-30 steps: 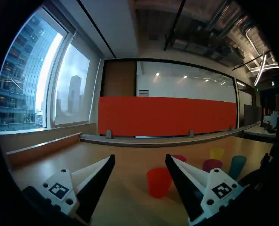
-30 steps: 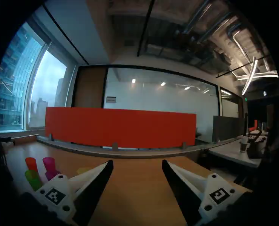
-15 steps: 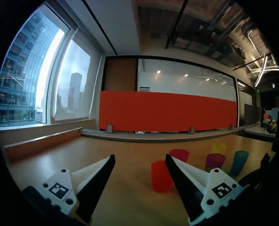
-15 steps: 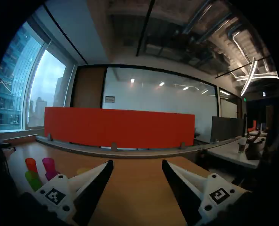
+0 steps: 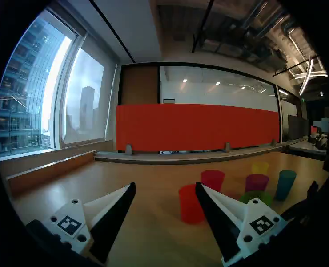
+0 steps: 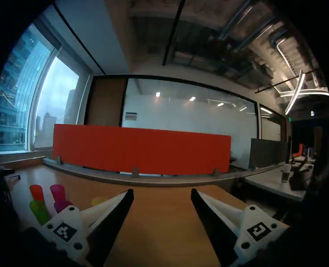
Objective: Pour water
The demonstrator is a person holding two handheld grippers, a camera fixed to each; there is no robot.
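Several plastic cups stand on the wooden table. In the left gripper view an orange-red cup (image 5: 190, 204) is nearest, partly behind my right finger. Beyond it are a crimson cup (image 5: 212, 179), a yellow cup (image 5: 259, 167), a magenta cup (image 5: 256, 182), a green cup (image 5: 255, 196) and a teal cup (image 5: 285, 184). My left gripper (image 5: 164, 187) is open and holds nothing, short of the orange-red cup. In the right gripper view the orange cup (image 6: 37, 192), magenta cup (image 6: 58, 193), green cup (image 6: 39, 210) and yellow cup (image 6: 98, 200) sit far left. My right gripper (image 6: 161, 193) is open over bare table.
A long red partition (image 5: 195, 127) runs along the table's far edge (image 5: 182, 156). Tall windows (image 5: 40, 98) line the left wall. A neighbouring desk (image 6: 275, 180) with a cup and other items lies to the right in the right gripper view.
In the left gripper view the cups have slid slightly and the green cup has come into sight beside my right finger. The right gripper view has barely changed.
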